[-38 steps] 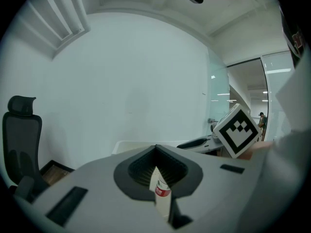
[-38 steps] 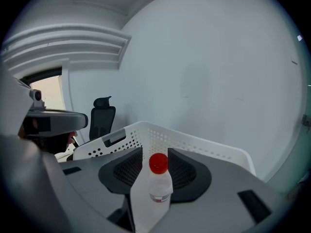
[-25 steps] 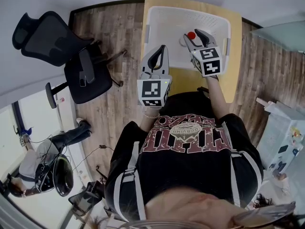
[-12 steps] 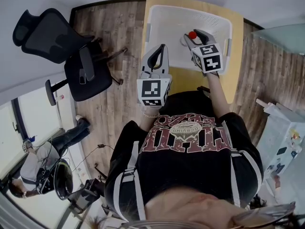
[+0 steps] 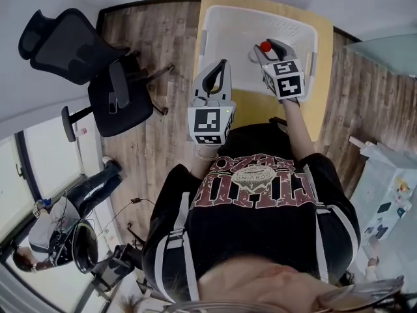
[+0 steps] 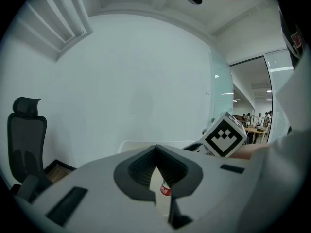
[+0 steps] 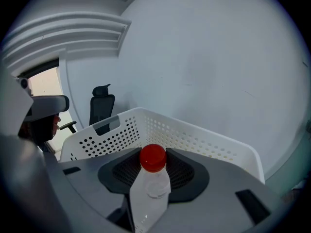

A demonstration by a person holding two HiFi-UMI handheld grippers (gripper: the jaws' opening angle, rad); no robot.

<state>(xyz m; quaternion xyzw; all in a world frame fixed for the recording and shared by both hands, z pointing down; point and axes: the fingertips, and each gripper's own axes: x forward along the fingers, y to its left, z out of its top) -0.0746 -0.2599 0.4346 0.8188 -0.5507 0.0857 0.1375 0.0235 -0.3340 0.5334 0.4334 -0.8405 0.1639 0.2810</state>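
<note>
office, swivel chairs [image 5: 78,57], glass partitions [image 6: 245,91]

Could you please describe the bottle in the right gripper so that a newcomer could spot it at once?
Start at the yellow table bearing the white perforated basket. Over the basket the right gripper is shut on a clear bottle. Its round red cap sets it apart: the pale item in the left gripper shows only a red band.

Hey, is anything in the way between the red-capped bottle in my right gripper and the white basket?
Nothing visible. The right gripper has its jaws shut on the red-capped bottle, held over the open top of the white basket, and nothing shows between the two.
</note>
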